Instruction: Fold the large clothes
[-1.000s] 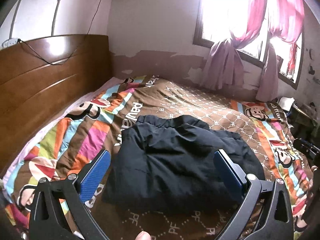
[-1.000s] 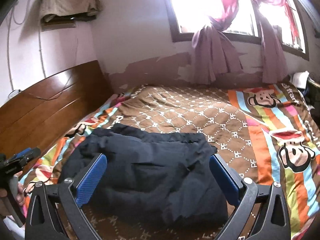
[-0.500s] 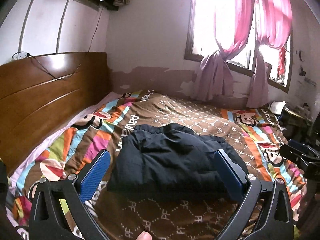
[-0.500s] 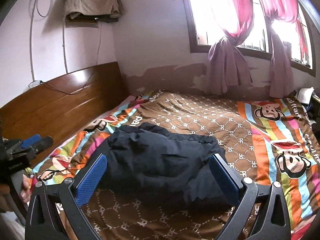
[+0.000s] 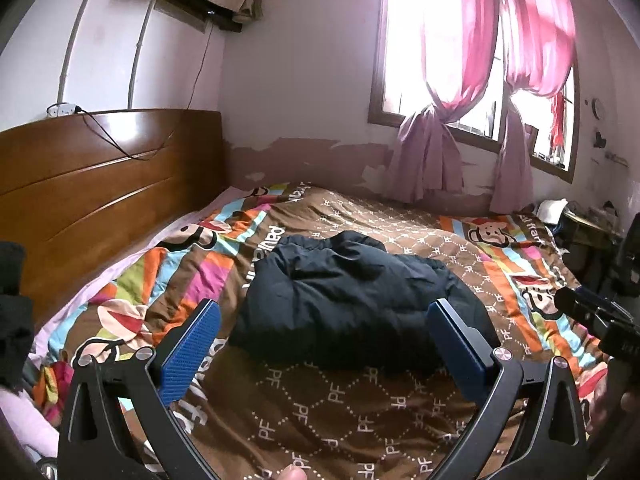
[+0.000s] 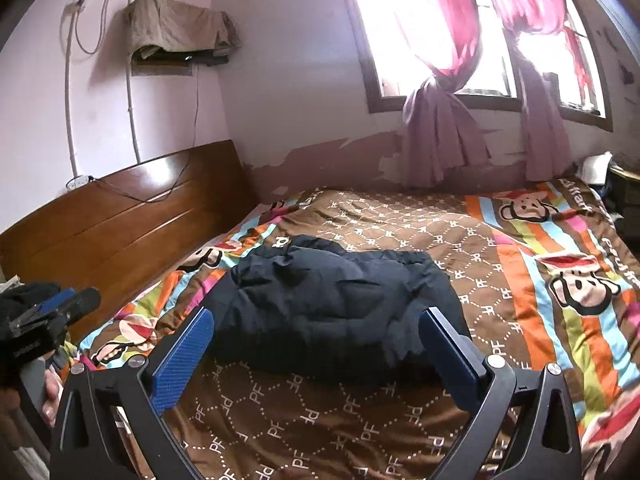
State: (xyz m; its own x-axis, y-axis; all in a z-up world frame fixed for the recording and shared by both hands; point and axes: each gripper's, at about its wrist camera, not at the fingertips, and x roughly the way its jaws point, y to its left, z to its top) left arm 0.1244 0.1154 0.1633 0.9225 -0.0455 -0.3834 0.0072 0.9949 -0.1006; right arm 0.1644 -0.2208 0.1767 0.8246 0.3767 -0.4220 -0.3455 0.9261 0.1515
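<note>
A dark navy padded jacket (image 5: 352, 296) lies folded into a compact bundle in the middle of the bed; it also shows in the right wrist view (image 6: 332, 308). My left gripper (image 5: 324, 308) is open and empty, held back from the jacket above the bed's near part. My right gripper (image 6: 316, 316) is open and empty, also back from the jacket. The right gripper's body shows at the right edge of the left wrist view (image 5: 600, 320), and the left gripper's body at the left edge of the right wrist view (image 6: 52, 316).
The bed has a brown and striped cartoon-monkey cover (image 5: 400, 232) (image 6: 400, 232). A wooden headboard (image 5: 100, 184) stands on the left. A window with pink curtains (image 5: 460, 80) is behind the bed. Clutter sits at the right (image 5: 580, 220).
Both grippers have pulled back and up from the jacket, so it looks smaller and farther. The jacket stays put as a folded bundle.
</note>
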